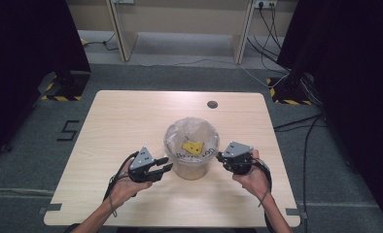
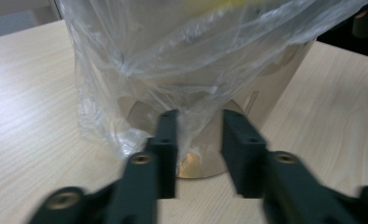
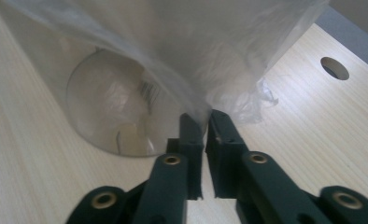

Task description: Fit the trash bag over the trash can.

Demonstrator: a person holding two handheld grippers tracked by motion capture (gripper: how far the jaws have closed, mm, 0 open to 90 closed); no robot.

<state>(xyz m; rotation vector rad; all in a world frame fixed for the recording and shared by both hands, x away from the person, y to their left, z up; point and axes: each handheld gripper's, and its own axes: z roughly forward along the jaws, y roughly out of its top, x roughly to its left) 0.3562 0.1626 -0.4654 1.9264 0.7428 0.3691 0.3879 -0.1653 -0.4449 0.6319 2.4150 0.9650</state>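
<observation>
Small bin (image 1: 192,162) sits mid-table, slightly toward my side, lined with a clear plastic bag (image 1: 189,133) whose edge is folded down over the rim and hangs along the outer wall. Yellow scrap (image 1: 193,146) lies inside the bag.

I have one tong on each side of the bin, so the liner can be worked from both flanks at once without tipping the bin.

Right gripper (image 3: 202,122): jaws nearly together, thin gap, with the hanging edge of the bag (image 3: 191,70) running down into it. Reads as a pinch on the film; grip is low on the skirt, near where the bin (image 3: 121,116) meets the table (image 3: 313,130).

Left gripper (image 2: 198,123): jaws part-open, a narrow gap. A fold of bag (image 2: 173,70) hangs between them, but the pads don't look pressed on it. Not holding yet. The bin (image 2: 266,98) wall is right behind the tips.

My read: the step is taking hold of the liner's overhang on both sides, likely to lift or peel it off the rim. Right side is set, left needs to close. The risk is thin film slipping or tearing if only one side pulls.
</observation>
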